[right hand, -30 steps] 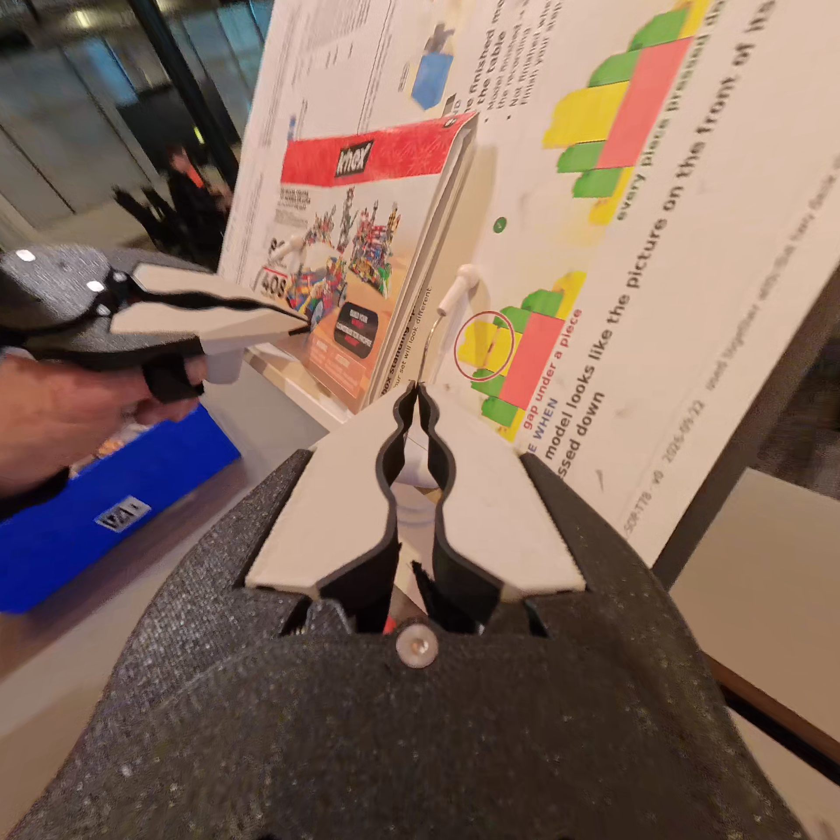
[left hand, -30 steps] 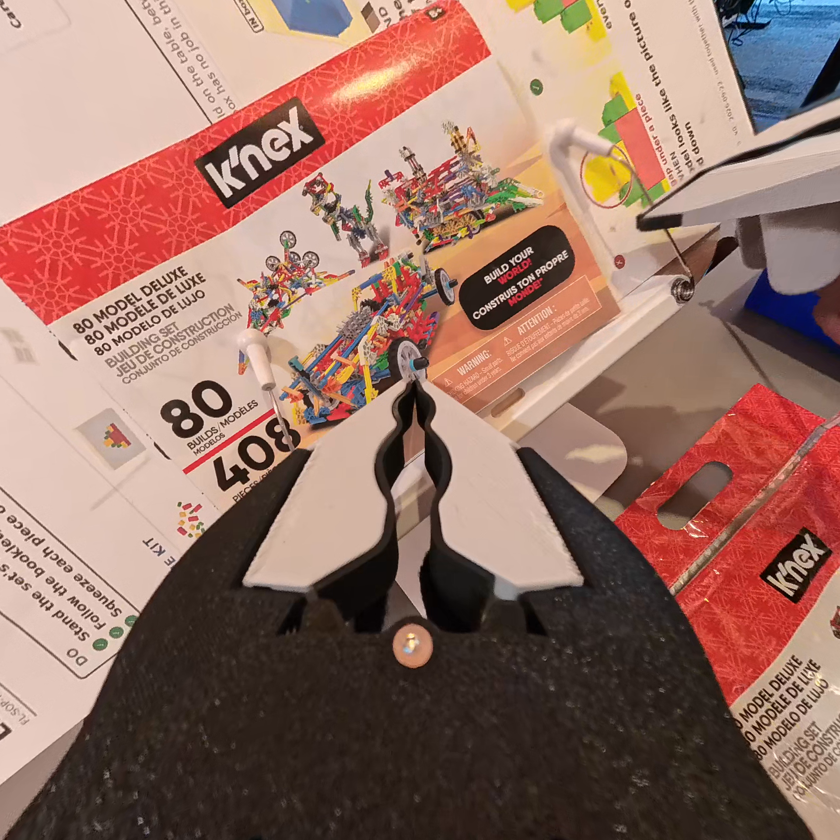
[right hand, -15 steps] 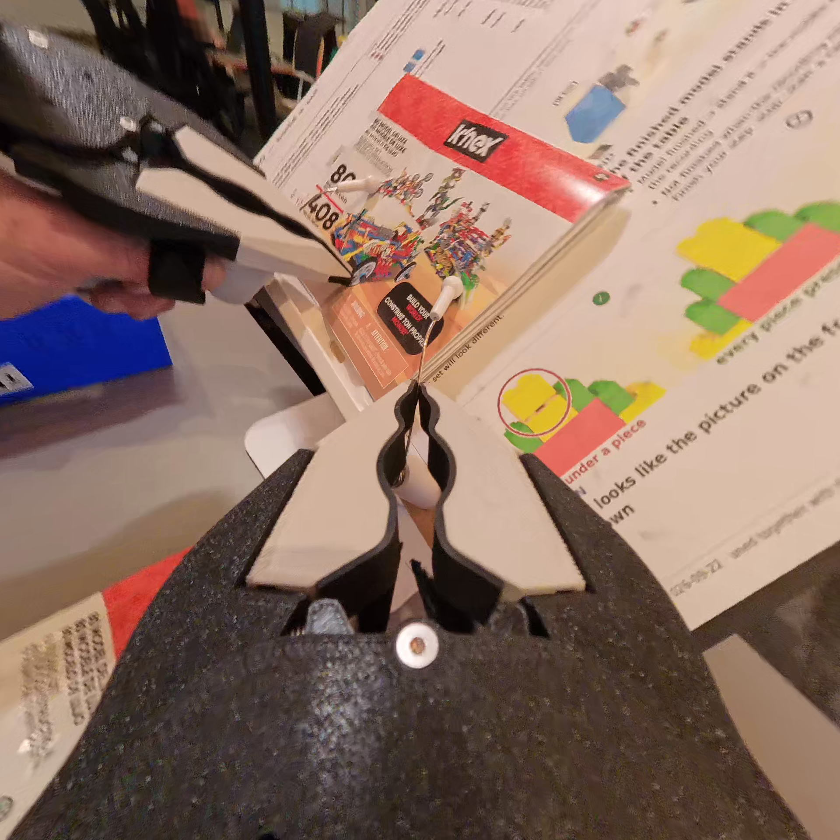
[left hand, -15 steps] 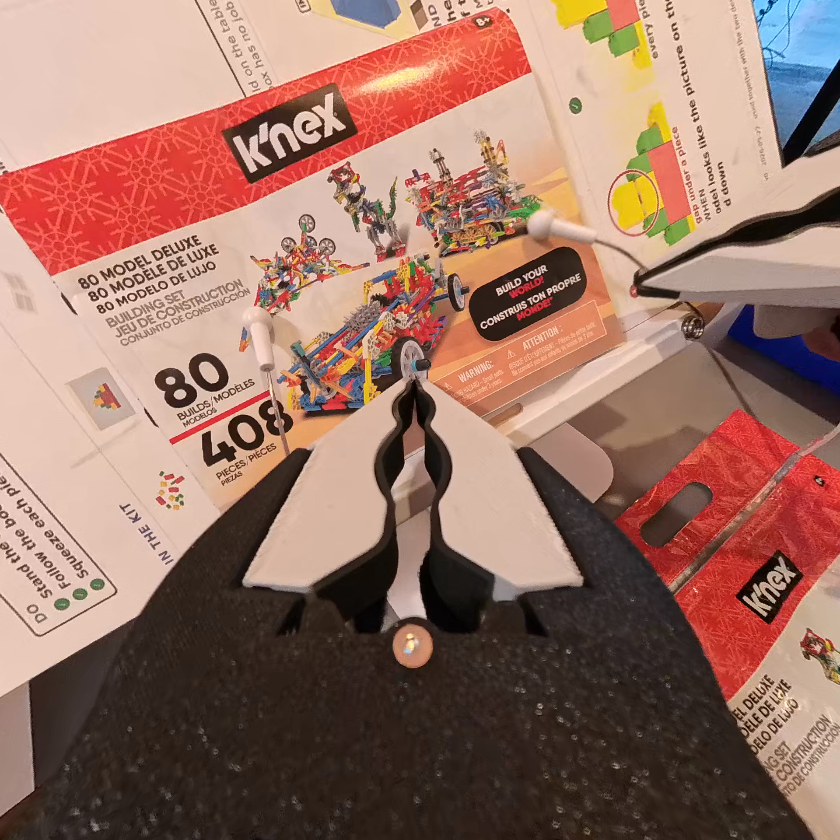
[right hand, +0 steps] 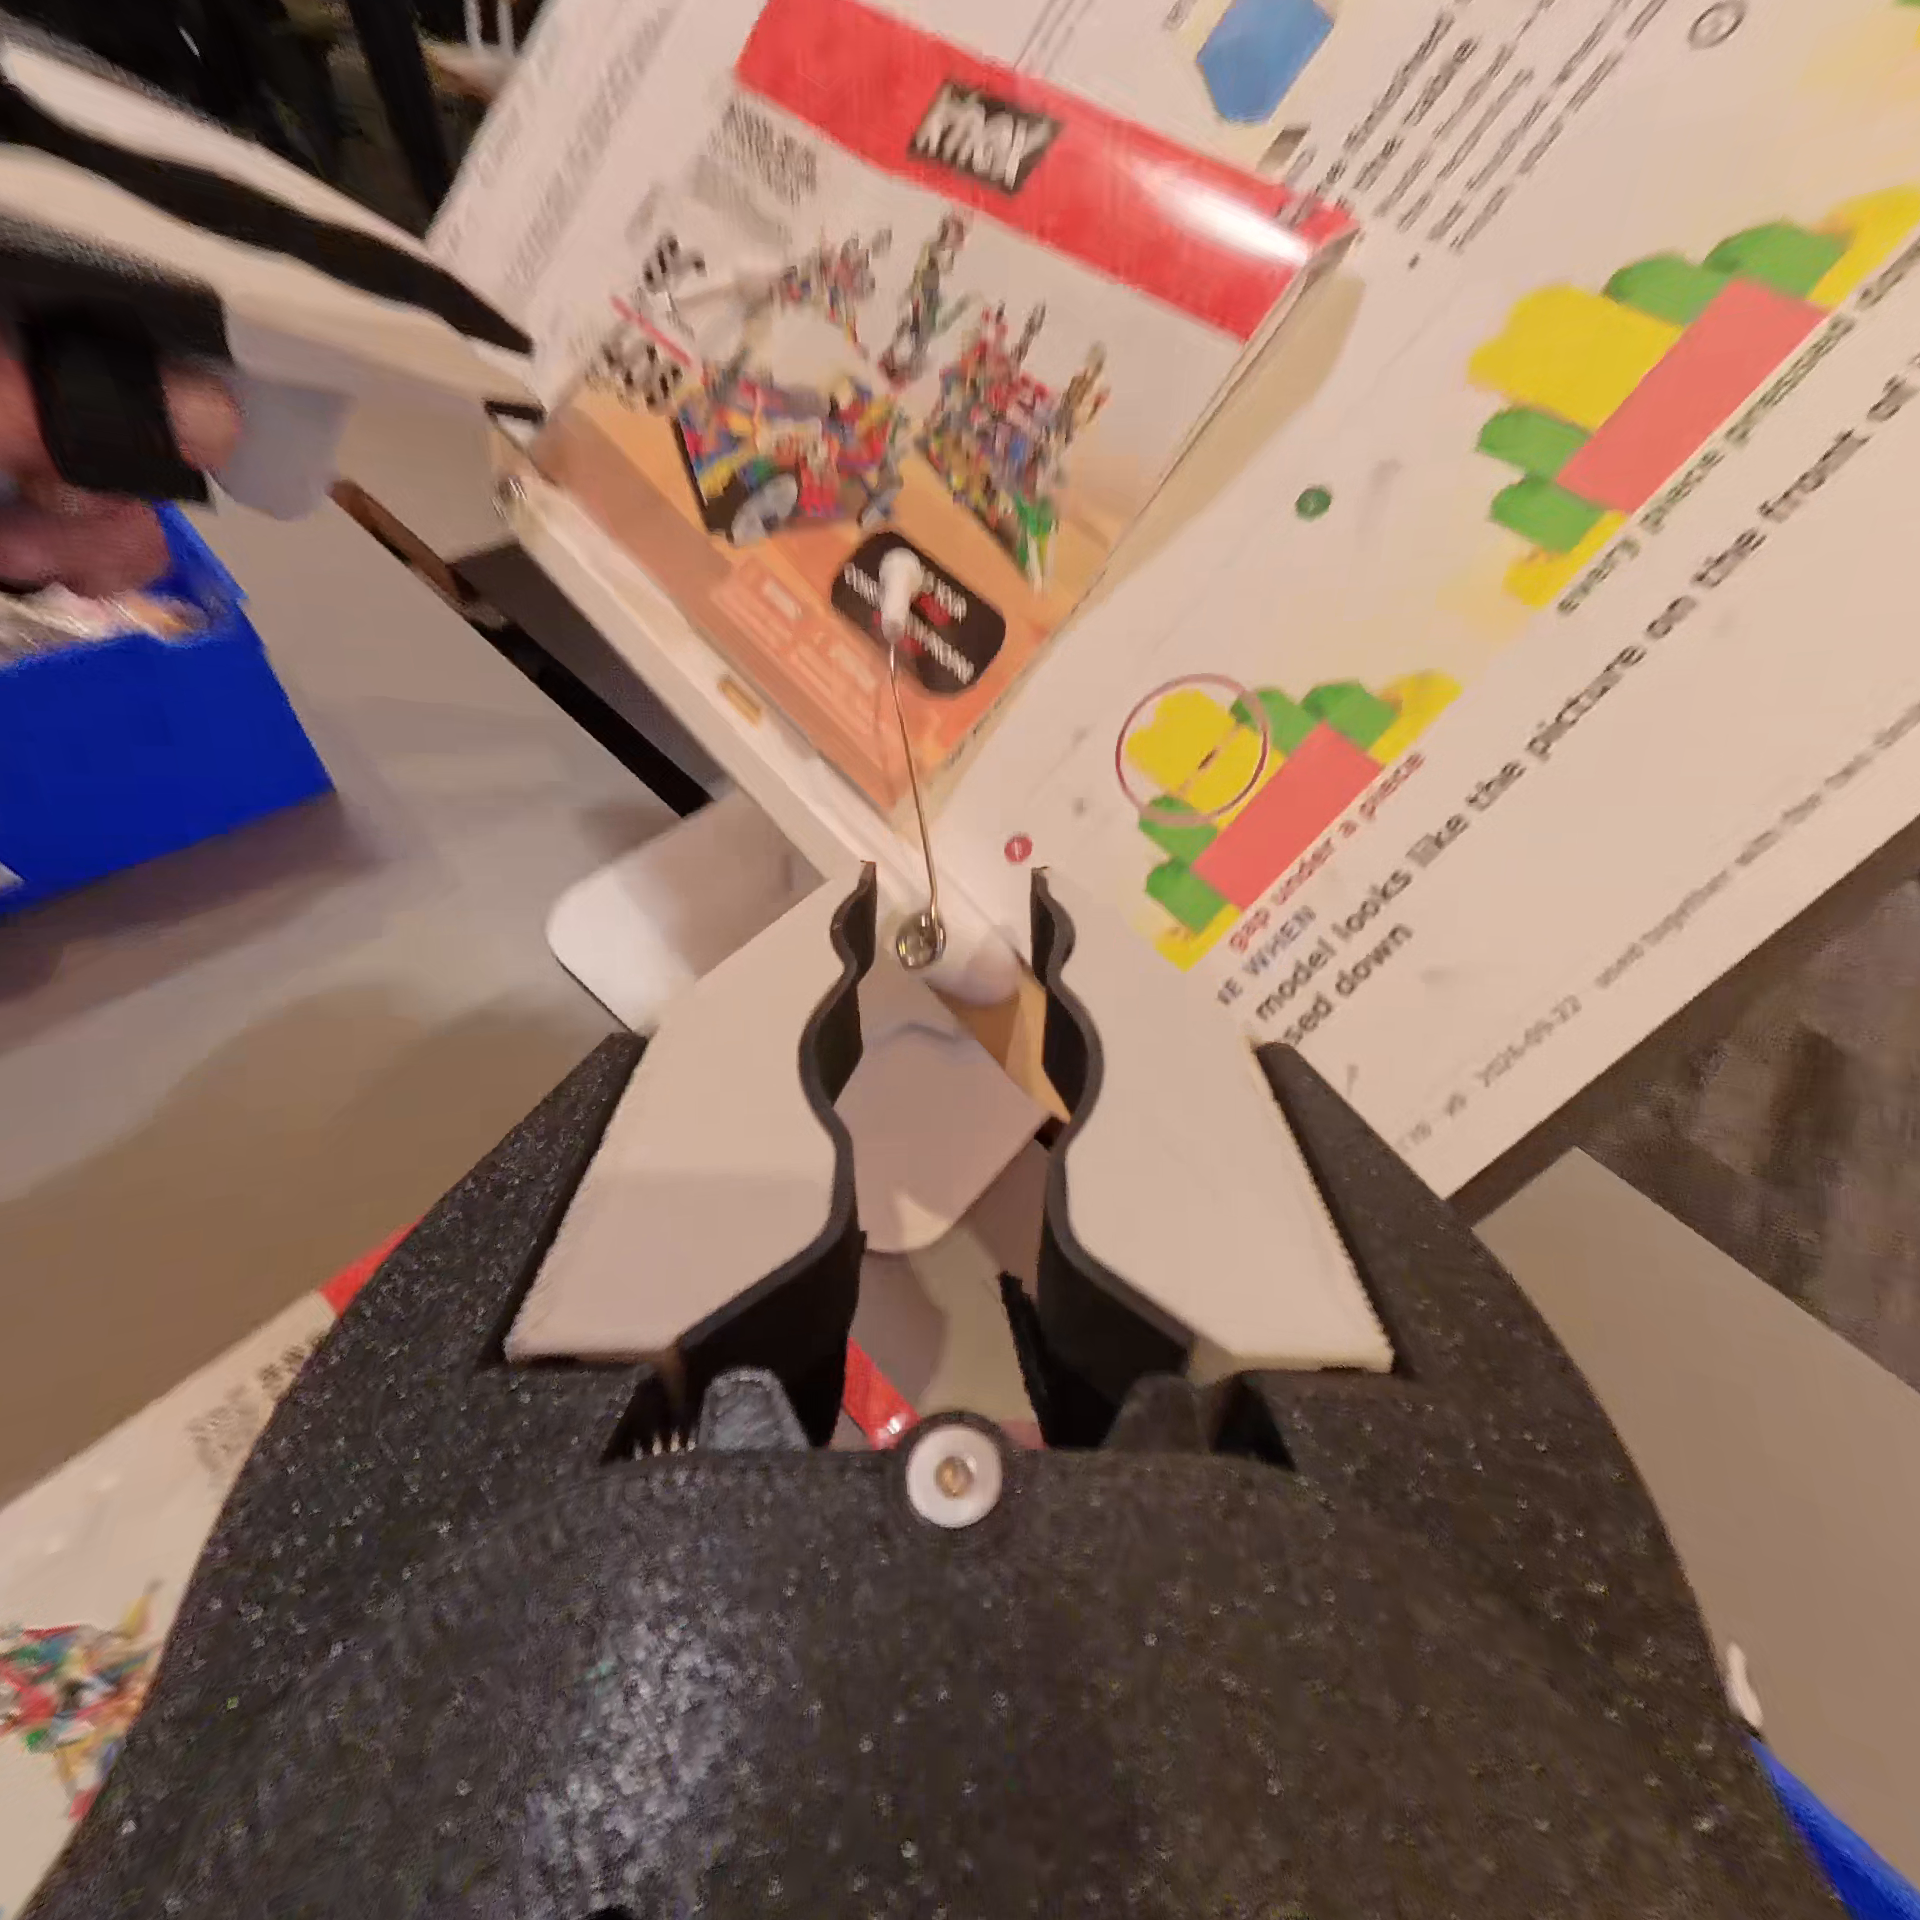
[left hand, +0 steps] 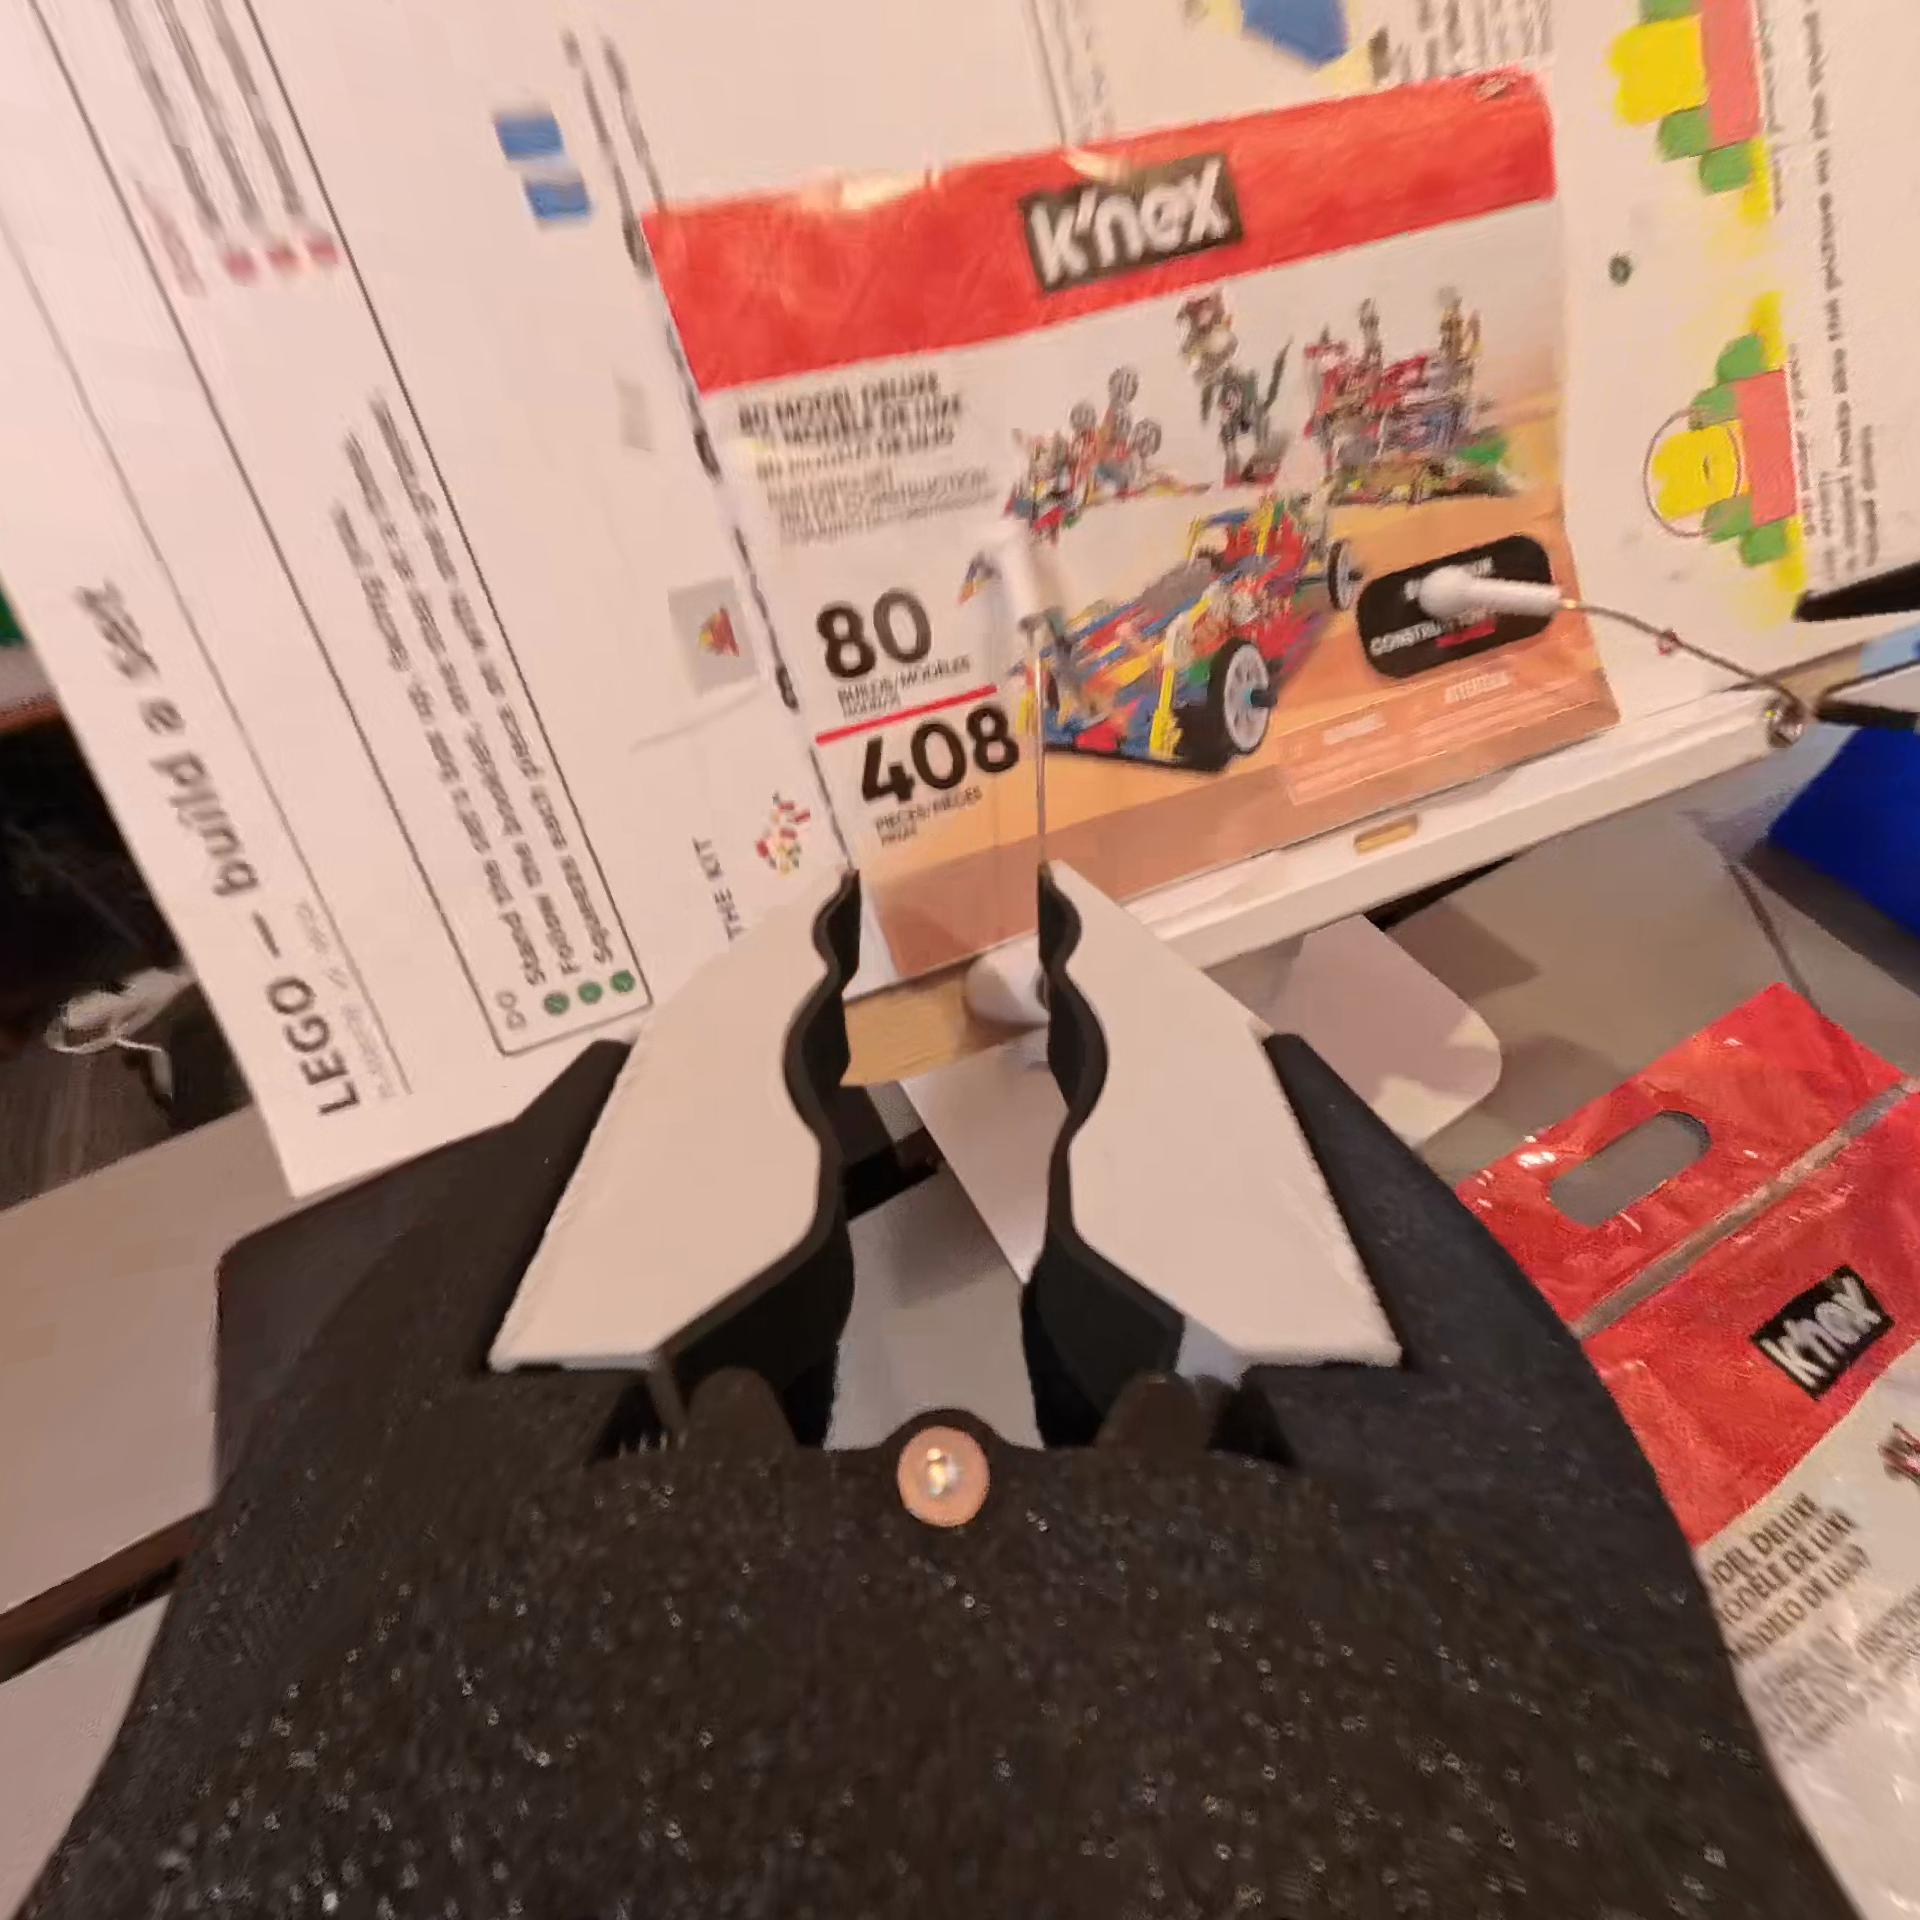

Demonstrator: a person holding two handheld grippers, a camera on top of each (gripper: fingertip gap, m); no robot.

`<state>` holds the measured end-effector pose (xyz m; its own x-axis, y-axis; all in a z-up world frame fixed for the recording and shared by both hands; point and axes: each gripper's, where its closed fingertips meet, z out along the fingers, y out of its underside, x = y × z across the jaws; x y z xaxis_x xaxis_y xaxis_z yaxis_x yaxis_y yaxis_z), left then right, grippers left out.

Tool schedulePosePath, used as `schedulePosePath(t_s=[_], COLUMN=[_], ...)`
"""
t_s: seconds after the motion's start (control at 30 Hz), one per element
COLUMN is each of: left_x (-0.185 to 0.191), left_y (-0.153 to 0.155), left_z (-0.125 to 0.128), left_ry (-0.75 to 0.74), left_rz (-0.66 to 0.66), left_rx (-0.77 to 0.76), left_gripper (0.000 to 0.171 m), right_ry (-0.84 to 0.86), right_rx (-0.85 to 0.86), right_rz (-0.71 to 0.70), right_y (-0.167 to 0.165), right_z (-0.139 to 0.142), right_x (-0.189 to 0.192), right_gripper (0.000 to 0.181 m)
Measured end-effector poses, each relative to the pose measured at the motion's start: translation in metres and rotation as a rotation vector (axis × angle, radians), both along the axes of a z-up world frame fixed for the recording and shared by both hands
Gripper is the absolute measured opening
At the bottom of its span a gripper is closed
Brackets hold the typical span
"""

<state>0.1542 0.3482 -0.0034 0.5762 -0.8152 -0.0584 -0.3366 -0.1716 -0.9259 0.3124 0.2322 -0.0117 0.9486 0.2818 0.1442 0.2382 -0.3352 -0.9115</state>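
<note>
A building-set booklet (left hand: 1143,436) with a red top band stands on a white book stand (left hand: 1455,821). Two wire page holders with white tips lie against its cover: the left one (left hand: 1023,582) and the right one (left hand: 1455,597). My left gripper (left hand: 948,883) is open and empty just in front of the stand's ledge, and the left holder's wire lines up with its right finger. My right gripper (right hand: 951,883) is open and empty around the right holder's pivot (right hand: 920,940). The right holder's tip (right hand: 899,577) rests on the booklet (right hand: 935,343).
A large white instruction board (left hand: 364,520) leans behind the stand; it also shows in the right wrist view (right hand: 1558,520). A red and clear plastic bag (left hand: 1714,1247) lies on the grey table at the right. A blue bin (right hand: 135,727) stands beyond the left gripper (right hand: 260,260). Left tips to right tips: about 20 cm.
Both grippers were shut and are open now. The right holder swung from off the booklet onto its cover, and my right gripper let go of its wire. My left gripper drew back and left.
</note>
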Motion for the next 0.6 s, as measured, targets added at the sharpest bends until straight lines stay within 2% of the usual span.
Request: schedulePosePath(t_s=[0.07, 0.1, 0.13, 0.23, 0.57, 0.6], left_x=[0.005, 0.008, 0.011, 0.020, 0.024, 0.022], left_y=[-0.005, -0.008, -0.011, -0.015, -0.028, -0.029], left_z=[-0.002, -0.006, -0.018, -0.017, -0.017, -0.015], left_ry=[-0.057, -0.048, 0.003, -0.039, -0.028, -0.026], left_rz=[-0.046, -0.072, -0.083, -0.087, -0.108, -0.104], left_rx=[-0.055, -0.079, -0.105, -0.083, -0.073, -0.063], left_gripper=[0.021, 0.018, 0.017, 0.004, 0.007, 0.016], right_ry=[-0.055, -0.044, -0.034, -0.011, -0.023, -0.024], right_rx=[-0.007, 0.010, 0.003, -0.010, -0.054, -0.059], right_rz=[-0.015, -0.028, -0.030, -0.012, -0.053, -0.059], right_y=[0.001, 0.002, 0.003, 0.004, 0.009, 0.007], right_z=[-0.009, -0.007, -0.007, -0.008, -0.009, -0.008], right_x=[0.001, 0.002, 0.003, 0.004, 0.012, 0.012], right_gripper=[0.022, 0.013, 0.013, 0.012, 0.002, 0.003])
